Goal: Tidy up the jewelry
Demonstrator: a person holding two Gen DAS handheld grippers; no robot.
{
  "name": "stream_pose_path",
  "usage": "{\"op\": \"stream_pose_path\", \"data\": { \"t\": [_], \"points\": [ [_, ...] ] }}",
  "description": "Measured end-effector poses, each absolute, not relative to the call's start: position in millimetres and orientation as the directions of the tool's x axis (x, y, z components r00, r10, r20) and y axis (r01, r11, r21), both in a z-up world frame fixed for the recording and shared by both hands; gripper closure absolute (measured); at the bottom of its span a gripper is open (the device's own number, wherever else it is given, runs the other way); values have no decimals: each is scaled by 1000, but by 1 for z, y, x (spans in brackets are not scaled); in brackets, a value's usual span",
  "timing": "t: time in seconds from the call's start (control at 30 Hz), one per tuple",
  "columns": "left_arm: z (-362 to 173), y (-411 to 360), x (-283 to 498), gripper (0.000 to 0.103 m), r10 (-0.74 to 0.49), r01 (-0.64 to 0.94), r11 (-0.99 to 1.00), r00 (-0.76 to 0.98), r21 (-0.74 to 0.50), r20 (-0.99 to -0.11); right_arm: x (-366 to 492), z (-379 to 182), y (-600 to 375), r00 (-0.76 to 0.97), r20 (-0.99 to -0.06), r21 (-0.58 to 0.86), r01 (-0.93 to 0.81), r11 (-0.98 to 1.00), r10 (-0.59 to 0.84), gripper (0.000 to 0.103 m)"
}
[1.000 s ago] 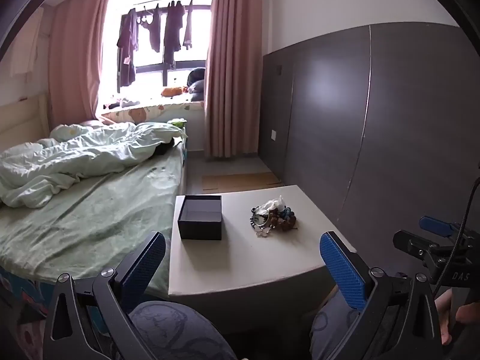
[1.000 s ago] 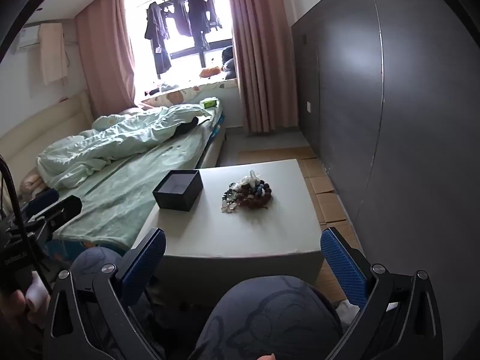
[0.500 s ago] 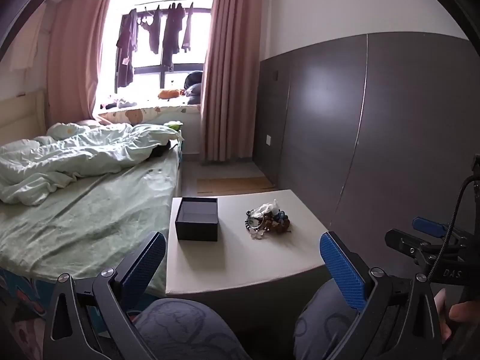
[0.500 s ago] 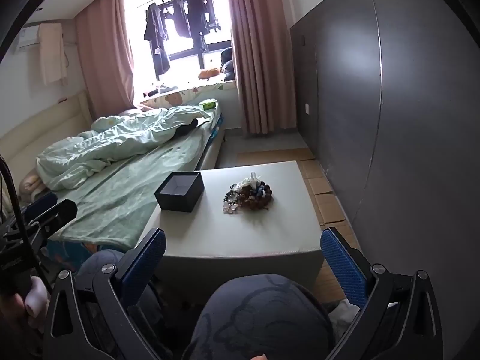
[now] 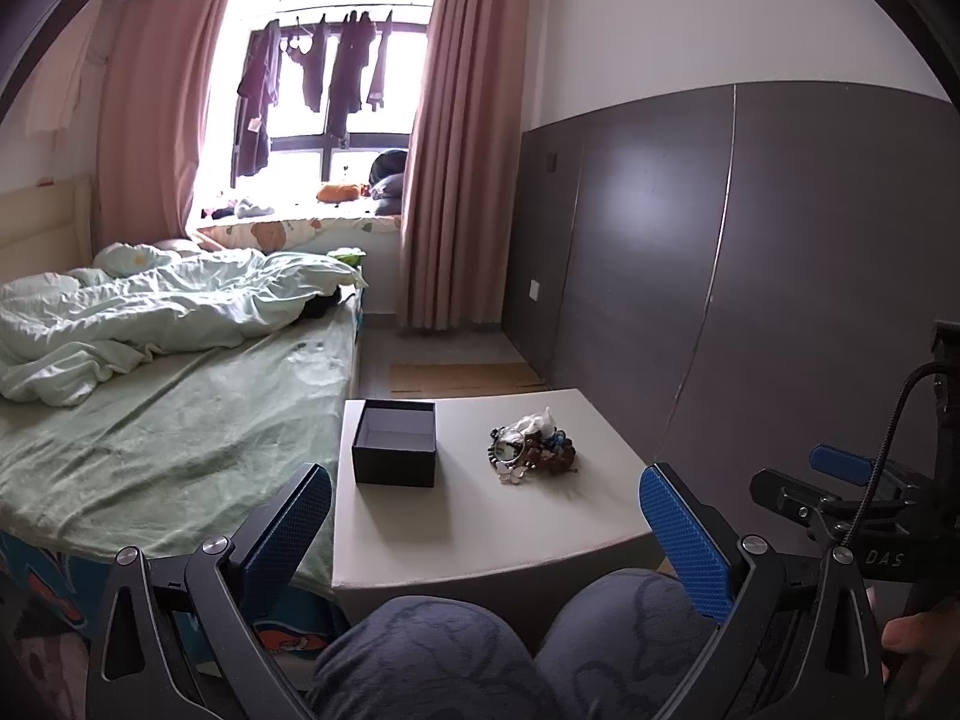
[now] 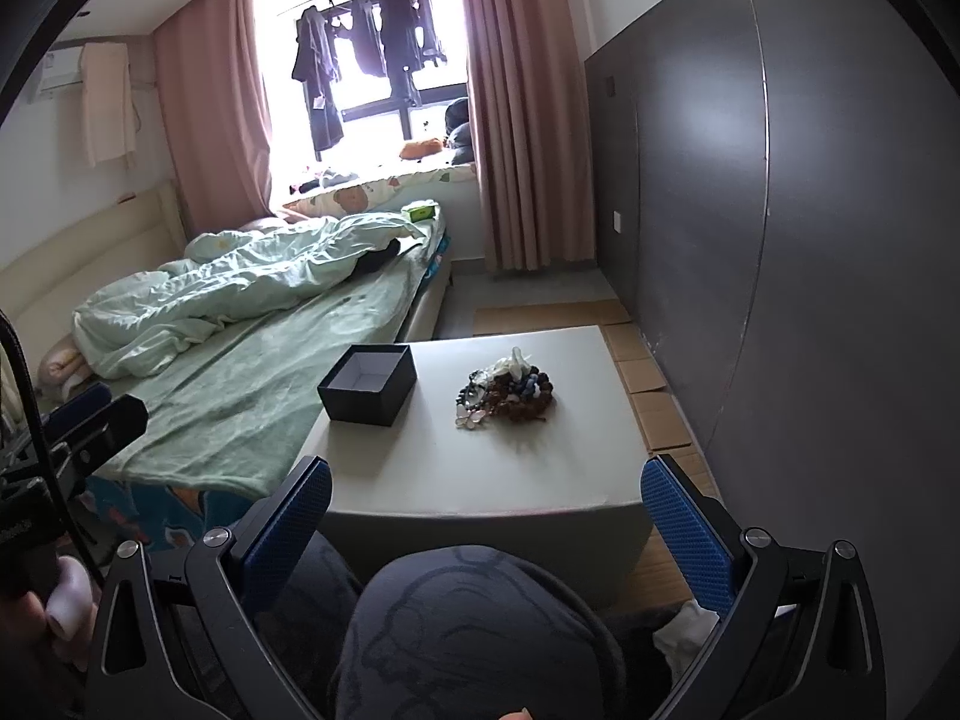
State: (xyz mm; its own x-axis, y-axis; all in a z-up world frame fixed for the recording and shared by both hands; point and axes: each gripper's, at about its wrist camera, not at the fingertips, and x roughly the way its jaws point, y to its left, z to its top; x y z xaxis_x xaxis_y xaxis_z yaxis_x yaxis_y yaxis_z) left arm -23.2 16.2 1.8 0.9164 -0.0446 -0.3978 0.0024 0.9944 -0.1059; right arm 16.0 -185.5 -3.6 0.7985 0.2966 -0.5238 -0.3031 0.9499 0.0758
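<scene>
A pile of jewelry (image 5: 531, 450) with beads, a butterfly piece and a white bit lies on a small white table (image 5: 480, 534); it also shows in the right wrist view (image 6: 507, 390). An open, empty black box (image 5: 395, 443) stands to its left, also in the right wrist view (image 6: 368, 384). My left gripper (image 5: 485, 516) is open and empty, held back from the table's near edge above my knees. My right gripper (image 6: 485, 510) is open and empty, likewise short of the table (image 6: 480, 468).
A bed with green sheet (image 5: 150, 420) adjoins the table's left side. A dark panelled wall (image 5: 750, 270) runs along the right. Cardboard sheets (image 6: 648, 384) lie on the floor between table and wall. My knees (image 5: 480, 654) are below the grippers.
Both grippers have pulled back and risen slightly, so the table sits a little farther and lower in view. Jaws stay open. Box and jewelry have not moved.
</scene>
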Motion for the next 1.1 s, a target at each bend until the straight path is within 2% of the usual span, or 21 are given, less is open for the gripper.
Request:
{"op": "stream_pose_path", "data": {
  "t": [1.1],
  "points": [
    [14,9,-24,0,-104,63,991,913,-115,-394,12,-5,-189,814,-511,93,-265,960,274,0]
  ]
}}
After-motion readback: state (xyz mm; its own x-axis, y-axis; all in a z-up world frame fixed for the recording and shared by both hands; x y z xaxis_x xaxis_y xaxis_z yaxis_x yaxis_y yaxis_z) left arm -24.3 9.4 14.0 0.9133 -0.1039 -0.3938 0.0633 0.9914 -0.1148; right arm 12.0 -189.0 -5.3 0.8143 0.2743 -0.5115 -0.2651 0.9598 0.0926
